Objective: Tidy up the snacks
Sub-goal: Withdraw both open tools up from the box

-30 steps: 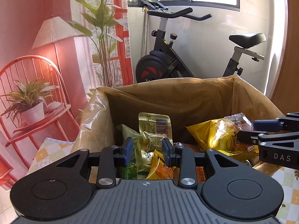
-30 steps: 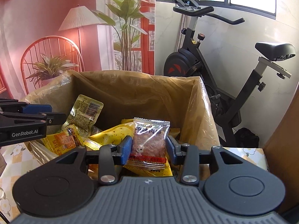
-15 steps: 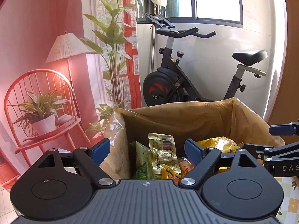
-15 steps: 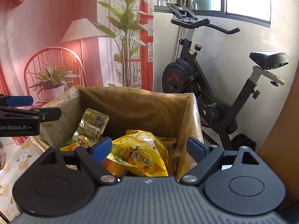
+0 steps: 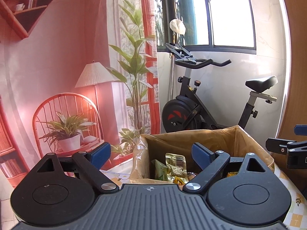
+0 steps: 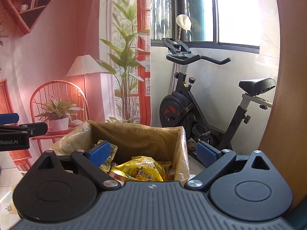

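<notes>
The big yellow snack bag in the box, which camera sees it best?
The right wrist view: the big yellow snack bag lies in plain sight between its open fingers. In the left wrist view only a yellow sliver peeks past a finger.

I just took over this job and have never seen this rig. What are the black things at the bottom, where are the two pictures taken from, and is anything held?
Each picture comes from a camera riding on a hand-held gripper, looking forward along its two blue-padded fingers. One view shows the left gripper, the other the right gripper. Both are open and hold nothing. Ahead stands a cardboard box lined with plastic, holding snack packets, among them a yellow bag and a barcoded packet. The box stands on a checked tablecloth. An exercise bike stands behind.
</notes>
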Motion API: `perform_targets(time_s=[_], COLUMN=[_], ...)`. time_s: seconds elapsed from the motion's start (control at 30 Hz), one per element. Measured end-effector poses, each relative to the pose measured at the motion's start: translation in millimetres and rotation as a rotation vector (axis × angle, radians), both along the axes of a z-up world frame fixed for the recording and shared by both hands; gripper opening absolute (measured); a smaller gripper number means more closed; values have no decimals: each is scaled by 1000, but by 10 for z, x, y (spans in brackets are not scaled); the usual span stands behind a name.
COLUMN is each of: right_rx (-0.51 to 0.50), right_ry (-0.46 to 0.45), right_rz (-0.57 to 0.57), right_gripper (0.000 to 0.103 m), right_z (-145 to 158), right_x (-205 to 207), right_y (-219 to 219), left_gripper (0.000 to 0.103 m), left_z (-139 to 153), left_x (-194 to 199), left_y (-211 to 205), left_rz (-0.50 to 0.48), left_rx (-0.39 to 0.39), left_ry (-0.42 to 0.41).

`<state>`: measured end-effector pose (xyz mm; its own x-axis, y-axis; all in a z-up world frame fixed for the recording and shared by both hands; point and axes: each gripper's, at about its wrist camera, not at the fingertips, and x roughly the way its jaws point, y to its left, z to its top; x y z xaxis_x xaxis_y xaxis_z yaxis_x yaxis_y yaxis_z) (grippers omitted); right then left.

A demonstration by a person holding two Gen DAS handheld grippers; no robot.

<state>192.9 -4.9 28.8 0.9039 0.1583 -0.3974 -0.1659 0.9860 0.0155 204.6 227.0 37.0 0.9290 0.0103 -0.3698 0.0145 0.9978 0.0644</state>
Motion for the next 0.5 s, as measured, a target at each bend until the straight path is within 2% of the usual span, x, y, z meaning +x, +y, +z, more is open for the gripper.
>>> perform_targets(time_s=[0.2, 0.27, 0.4, 0.5], right_rx=[71, 77, 64, 68], right_ry=[2, 7, -2, -18], right_rz=[-20, -14, -18, -14], right_gripper=[99, 99, 99, 99], right_z=[-36, -38, 29, 90], right_x=[-354, -408, -466, -511], right_y=[-66, -76, -85, -86], left_gripper=[93, 93, 93, 93], left_z=[107, 117, 136, 161], left_x=[-410, -504, -650, -684], left_y=[-66, -66, -116, -111], left_rz=[-4, -11, -17, -39], left_rx=[8, -3, 25, 6], left_ry=[-49, -63, -94, -97])
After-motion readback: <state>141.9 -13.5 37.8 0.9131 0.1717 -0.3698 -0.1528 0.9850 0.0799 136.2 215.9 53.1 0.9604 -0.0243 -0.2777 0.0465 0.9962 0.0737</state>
